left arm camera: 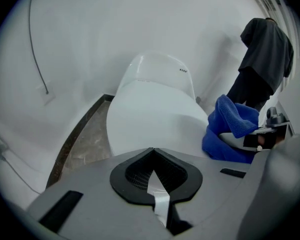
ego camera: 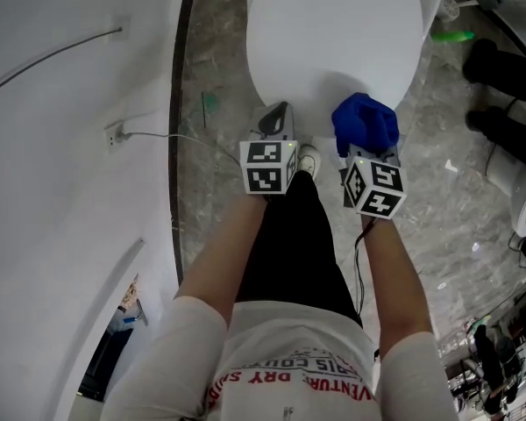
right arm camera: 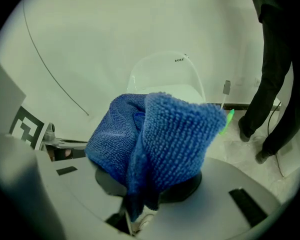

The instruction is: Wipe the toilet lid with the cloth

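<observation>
Right tool point(ego camera: 366, 153) with blue cloth point(ego camera: 366, 123) in jaws, near toilet lid point(ego camera: 333, 33)

Left tool point(left arm camera: 153, 155) up front, jaws closed together with nothing between them. Straight ahead sits the white toilet lid point(left arm camera: 150, 114), down and shut. The blue cloth point(left arm camera: 229, 130) is bunched at the lid's right edge. A person in dark clothes point(left arm camera: 265, 59) stands far right.
</observation>
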Demonstrator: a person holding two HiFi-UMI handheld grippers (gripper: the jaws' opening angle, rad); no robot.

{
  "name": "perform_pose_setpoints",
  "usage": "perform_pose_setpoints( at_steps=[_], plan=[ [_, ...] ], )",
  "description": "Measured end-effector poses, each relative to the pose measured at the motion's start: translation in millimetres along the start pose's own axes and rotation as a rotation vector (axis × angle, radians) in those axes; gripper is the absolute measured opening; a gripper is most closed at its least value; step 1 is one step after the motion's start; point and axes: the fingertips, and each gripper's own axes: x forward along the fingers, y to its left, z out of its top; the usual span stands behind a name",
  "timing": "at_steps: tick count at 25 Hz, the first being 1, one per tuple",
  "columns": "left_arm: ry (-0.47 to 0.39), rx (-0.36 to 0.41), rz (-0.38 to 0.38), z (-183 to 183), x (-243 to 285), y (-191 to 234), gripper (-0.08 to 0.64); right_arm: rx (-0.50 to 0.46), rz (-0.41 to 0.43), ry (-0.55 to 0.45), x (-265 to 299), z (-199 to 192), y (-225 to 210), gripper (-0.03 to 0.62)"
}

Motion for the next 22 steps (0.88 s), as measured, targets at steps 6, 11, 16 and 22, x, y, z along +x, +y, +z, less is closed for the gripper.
perform_pose_setpoints(
  at_steps=[6,11,16,22],
  plan=[
    [0.041,-0.005,0.039,-14,10,7,0.006,0.034,0.004,0.038,15,-14,-1,0.094],
    [0.025,0.011,0.033,-14,12,6,0.006,0.038,0.024,0.034,18,-14,-4,0.094],
    [0.046,0.012,0.017,-12,12,5,0.006,0.084,0.036,0.06,17,-10,-7,0.094],
    [-0.061,0.066,-0.031,43,-14,0,0.006,0.107,0.076,0.104,4,28,3,0.094]
  ],
)
